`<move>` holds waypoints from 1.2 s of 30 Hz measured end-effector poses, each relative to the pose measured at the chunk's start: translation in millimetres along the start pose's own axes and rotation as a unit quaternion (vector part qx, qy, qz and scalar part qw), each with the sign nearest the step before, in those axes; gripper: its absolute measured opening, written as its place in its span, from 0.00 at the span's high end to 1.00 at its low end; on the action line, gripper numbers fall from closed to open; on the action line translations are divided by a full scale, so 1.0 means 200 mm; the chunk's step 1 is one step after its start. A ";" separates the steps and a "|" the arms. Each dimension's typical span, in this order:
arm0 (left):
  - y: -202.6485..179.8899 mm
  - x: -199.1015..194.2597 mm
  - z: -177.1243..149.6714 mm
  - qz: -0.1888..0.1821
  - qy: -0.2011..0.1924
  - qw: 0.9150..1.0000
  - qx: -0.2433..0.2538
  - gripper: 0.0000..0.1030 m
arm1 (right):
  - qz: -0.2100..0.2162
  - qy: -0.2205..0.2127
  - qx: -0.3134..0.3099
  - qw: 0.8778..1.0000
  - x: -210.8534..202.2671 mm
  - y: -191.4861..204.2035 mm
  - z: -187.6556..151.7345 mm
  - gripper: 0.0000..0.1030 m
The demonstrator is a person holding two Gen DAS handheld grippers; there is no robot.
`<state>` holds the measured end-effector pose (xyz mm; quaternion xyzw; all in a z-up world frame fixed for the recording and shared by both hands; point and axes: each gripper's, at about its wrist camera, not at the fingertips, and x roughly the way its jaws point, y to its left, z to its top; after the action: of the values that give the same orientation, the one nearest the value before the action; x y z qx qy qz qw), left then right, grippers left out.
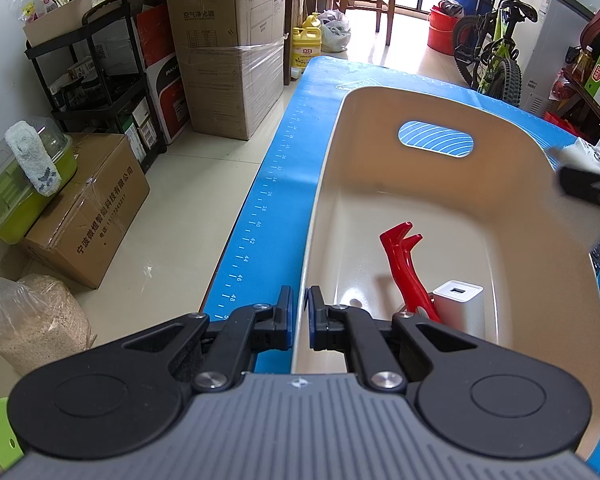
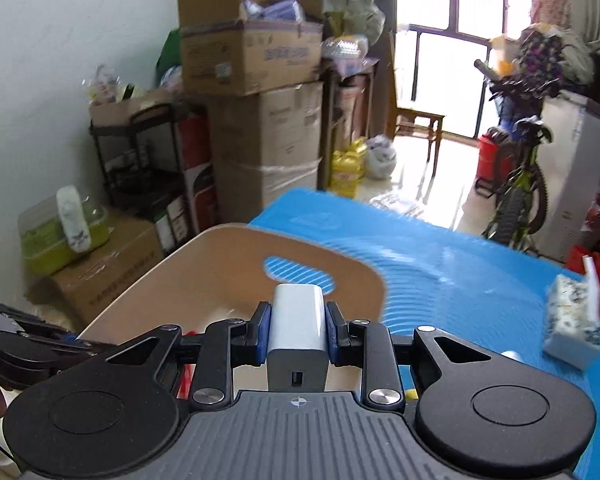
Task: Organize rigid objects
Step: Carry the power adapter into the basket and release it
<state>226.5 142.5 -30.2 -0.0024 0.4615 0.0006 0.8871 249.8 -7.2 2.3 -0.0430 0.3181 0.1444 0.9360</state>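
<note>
Clamped on the near wall of the beige bin (image 1: 324, 184), the left gripper (image 1: 300, 312) has one blue pad outside the rim and one inside, steadying the bin on the blue mat (image 1: 284, 152). Inside lie a red plastic tool (image 1: 404, 264) and a white charger block (image 1: 458, 304), touching each other at the near end. If that pinch slips, the bin could skid toward the mat's left edge, which is close by. From the right wrist, the right gripper (image 2: 298, 326) is clenched on a second white charger (image 2: 298, 320), held by its flat sides above the bin's near end — smooth plastic, so a fast swing could let it twist or drop short of the bin. A speckled sponge block (image 2: 572, 320) waits on the mat, well apart to the right — soft, not obviously bin material.
</note>
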 end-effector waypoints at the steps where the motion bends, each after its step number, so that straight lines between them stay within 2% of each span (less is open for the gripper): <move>1: 0.00 0.00 0.00 0.000 0.000 1.000 0.000 0.90 | 0.001 0.007 -0.002 1.000 0.03 0.02 -0.01 0.65; 8: 0.00 0.00 0.00 0.001 0.000 1.000 0.001 0.90 | -0.010 0.080 -0.021 0.997 0.24 0.12 -0.10 0.65; 13: 0.00 0.00 0.00 0.002 0.000 1.000 0.002 0.90 | -0.010 0.121 -0.011 0.993 0.32 0.14 -0.15 0.65; 22: 0.00 0.00 0.00 0.002 0.000 1.000 0.002 0.90 | -0.004 0.182 -0.029 0.983 0.41 0.16 -0.18 0.64; 25: 0.00 0.00 0.00 0.002 0.000 1.000 0.001 0.90 | -0.002 0.183 -0.029 0.983 0.40 0.17 -0.18 0.64; 26: 0.00 0.00 0.00 0.002 0.000 1.000 0.002 0.90 | -0.001 0.183 -0.028 0.983 0.40 0.17 -0.18 0.63; 27: 0.00 0.00 0.00 0.002 0.000 1.000 0.002 0.90 | -0.001 0.183 -0.025 0.983 0.40 0.16 -0.18 0.57; 36: 0.00 0.00 0.00 0.004 0.000 1.000 0.003 0.90 | 0.013 0.144 -0.011 0.990 0.29 0.13 -0.15 0.49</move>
<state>227.1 141.9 -30.2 0.0015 0.4617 0.0025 0.8870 269.3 26.6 -56.7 -0.0692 0.4481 0.1521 0.8782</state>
